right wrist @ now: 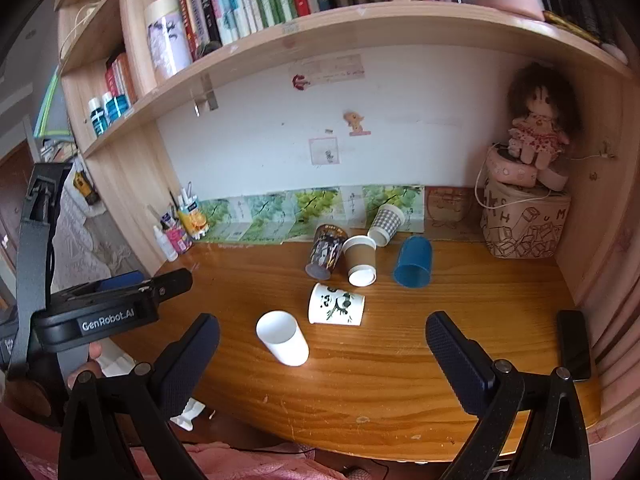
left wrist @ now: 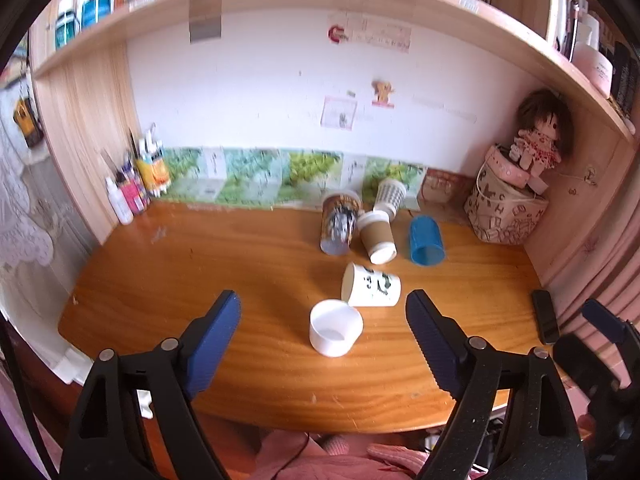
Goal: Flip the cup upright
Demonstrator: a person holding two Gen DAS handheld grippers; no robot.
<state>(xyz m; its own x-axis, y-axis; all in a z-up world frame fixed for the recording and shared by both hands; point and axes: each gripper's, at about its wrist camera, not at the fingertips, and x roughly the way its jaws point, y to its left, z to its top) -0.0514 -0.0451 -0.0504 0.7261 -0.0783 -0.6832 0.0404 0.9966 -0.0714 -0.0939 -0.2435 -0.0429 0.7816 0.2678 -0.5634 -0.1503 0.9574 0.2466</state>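
Now, left tongs (left wrist: pixel 323 312): spread wide, holding nothing
Right tongs (right wrist: pixel 322 334): spread wide, holding nothing
White cup (left wrist: pixel 335 332): upright on bench (left wrist: pixel 200 280)
Panda cup (left wrist: pixel 371 285): on its side

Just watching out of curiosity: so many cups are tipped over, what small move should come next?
Probably ease the left hand-held gripper forward toward the panda cup, which lies on its side behind the upright white cup. Both grippers are open and hold nothing, and that fallen cup is nearest.
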